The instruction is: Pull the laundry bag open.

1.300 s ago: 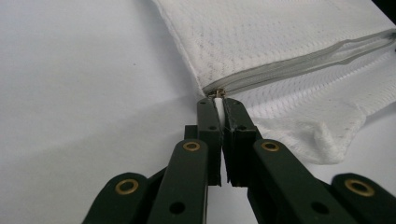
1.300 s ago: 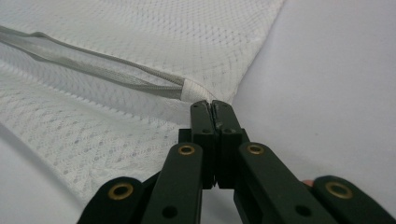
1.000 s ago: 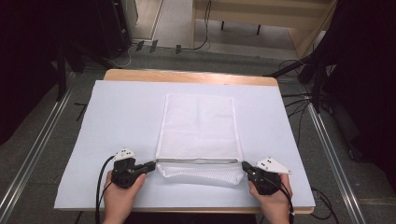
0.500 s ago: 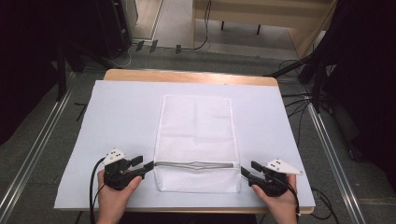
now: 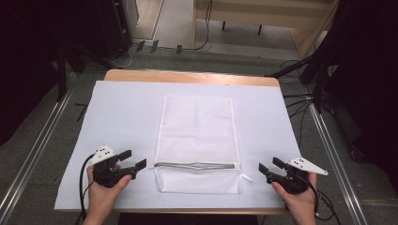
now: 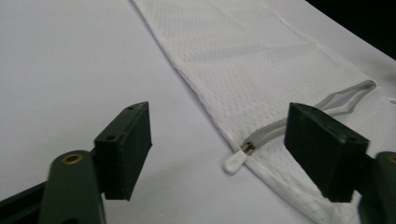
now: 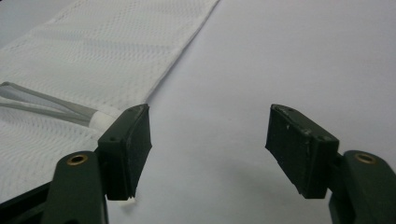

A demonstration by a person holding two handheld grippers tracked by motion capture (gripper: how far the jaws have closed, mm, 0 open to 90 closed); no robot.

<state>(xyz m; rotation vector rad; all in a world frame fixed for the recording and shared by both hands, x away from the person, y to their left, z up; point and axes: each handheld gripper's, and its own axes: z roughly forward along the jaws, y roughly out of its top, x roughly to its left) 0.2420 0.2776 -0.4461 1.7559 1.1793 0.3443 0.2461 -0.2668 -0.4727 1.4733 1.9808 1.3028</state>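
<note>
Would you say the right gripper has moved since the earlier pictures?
Yes. The right gripper has drawn off rightward from the mesh bag, toward the white sheet's right edge; its jaws have just been opening, nothing between them.

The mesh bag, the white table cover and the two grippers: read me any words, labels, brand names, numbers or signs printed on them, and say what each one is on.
None can be read.
mesh bag: plain white weave, no label or print visible.
zipper pull: blank white tab.
white table cover: unmarked.
left gripper and right gripper: no lettering; the grey plates carry dark dots, not characters.
</note>
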